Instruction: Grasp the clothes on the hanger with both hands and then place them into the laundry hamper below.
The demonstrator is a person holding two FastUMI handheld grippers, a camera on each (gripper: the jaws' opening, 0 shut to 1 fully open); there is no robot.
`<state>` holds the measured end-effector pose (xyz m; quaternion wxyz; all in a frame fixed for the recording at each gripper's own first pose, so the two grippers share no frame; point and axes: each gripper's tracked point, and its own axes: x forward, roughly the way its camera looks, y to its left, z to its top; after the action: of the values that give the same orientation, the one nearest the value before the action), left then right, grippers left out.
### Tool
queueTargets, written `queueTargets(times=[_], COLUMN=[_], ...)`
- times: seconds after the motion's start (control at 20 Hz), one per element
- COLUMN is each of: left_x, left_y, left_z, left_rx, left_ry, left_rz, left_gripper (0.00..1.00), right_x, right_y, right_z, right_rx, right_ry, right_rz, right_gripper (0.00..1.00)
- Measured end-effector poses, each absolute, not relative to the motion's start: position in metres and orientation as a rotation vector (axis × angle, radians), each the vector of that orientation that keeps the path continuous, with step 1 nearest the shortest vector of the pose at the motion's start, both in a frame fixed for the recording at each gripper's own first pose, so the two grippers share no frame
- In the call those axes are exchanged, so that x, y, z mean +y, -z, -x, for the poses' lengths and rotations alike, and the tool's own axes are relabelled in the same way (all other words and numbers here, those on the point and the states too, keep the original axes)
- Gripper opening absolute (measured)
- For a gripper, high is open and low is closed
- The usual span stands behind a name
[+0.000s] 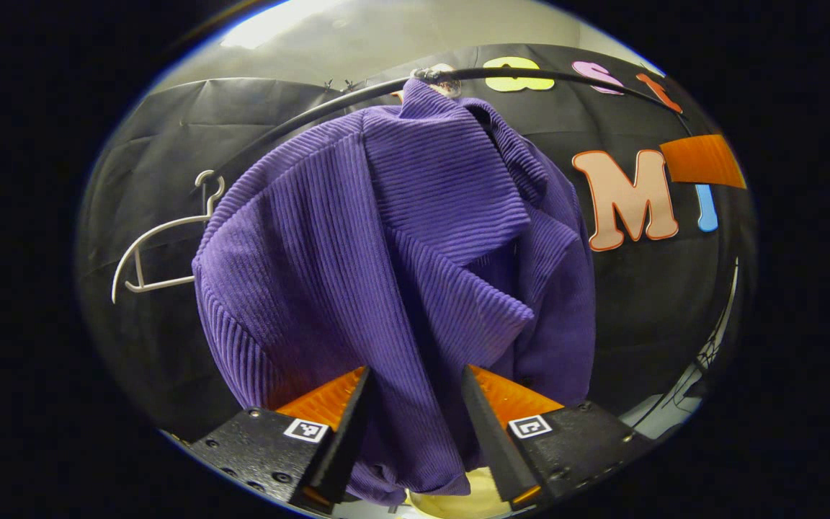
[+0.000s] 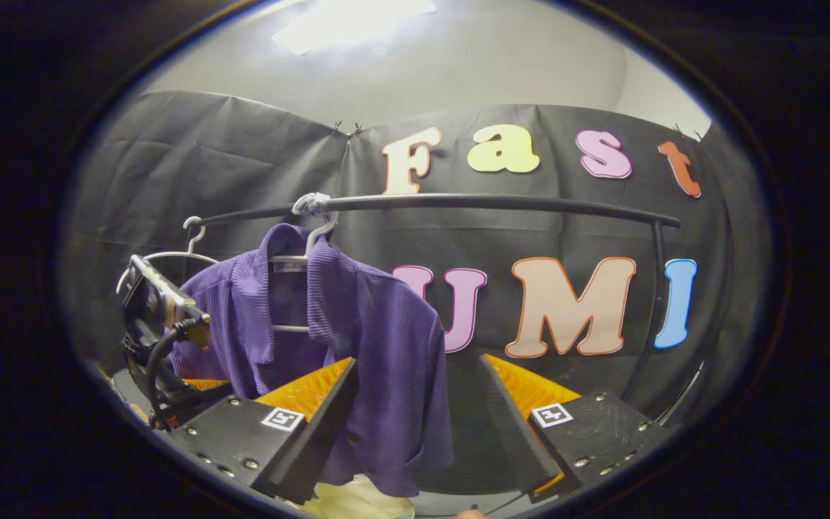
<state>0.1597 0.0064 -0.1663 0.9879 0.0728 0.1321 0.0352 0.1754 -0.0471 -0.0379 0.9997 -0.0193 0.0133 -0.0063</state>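
Note:
A purple ribbed shirt [image 1: 386, 245] hangs from a white hanger [image 2: 307, 245] on the black rail [image 2: 458, 202]. In the left gripper view it hangs very close. My left gripper [image 1: 415, 378] is open, its fingers framing the shirt's lower front without pressing on it. My right gripper [image 2: 418, 367] is open too, farther back, its left finger [image 2: 314, 393] in line with the shirt's right side [image 2: 386, 346]. The left gripper's body [image 2: 159, 339] shows at the shirt's left. A pale bit of the hamper [image 2: 357, 501] shows below the hem.
An empty white hanger [image 1: 163, 252] hangs on the rail [image 1: 300, 122] left of the shirt. The rail's upright post [image 2: 653, 303] stands at the right. A ribbed finger of the other gripper [image 1: 703, 160] juts in at the upper right of the left gripper view.

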Motion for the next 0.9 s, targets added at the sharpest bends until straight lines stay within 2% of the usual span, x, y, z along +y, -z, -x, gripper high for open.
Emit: queueTargets(times=[0.05, 0.1, 0.25, 0.35, 0.7, 0.9], left_x=[0.01, 0.013, 0.03, 0.023, 0.034, 0.051], left_y=[0.165, 0.164, 0.163, 0.16, 0.129, 0.095], left_z=[-0.165, -0.173, -0.175, -0.174, -0.153, -0.136], left_rx=[0.264, 0.262, 0.272, 0.284, 0.238, 0.175], left_ry=[-0.072, -0.071, -0.099, -0.046, 0.024, 0.0], left_rz=[-0.14, -0.128, -0.077, 0.003, 0.004, -0.034], left_gripper=[0.64, 0.65, 0.26, 0.0, 0.0, 0.0], right_x=[-0.045, -0.044, -0.039, -0.033, -0.005, 0.019], right_y=[0.043, 0.046, 0.058, 0.066, 0.124, 0.156], right_z=[-0.179, -0.183, -0.197, -0.206, -0.238, -0.242], right_rx=[0.03, 0.034, 0.041, 0.054, 0.145, 0.205], right_ry=[0.011, 0.008, -0.003, -0.014, -0.092, -0.154], right_rz=[0.038, 0.035, 0.03, 0.025, 0.001, -0.041], right_gripper=[0.99, 0.99, 0.99, 0.99, 0.99, 0.98])
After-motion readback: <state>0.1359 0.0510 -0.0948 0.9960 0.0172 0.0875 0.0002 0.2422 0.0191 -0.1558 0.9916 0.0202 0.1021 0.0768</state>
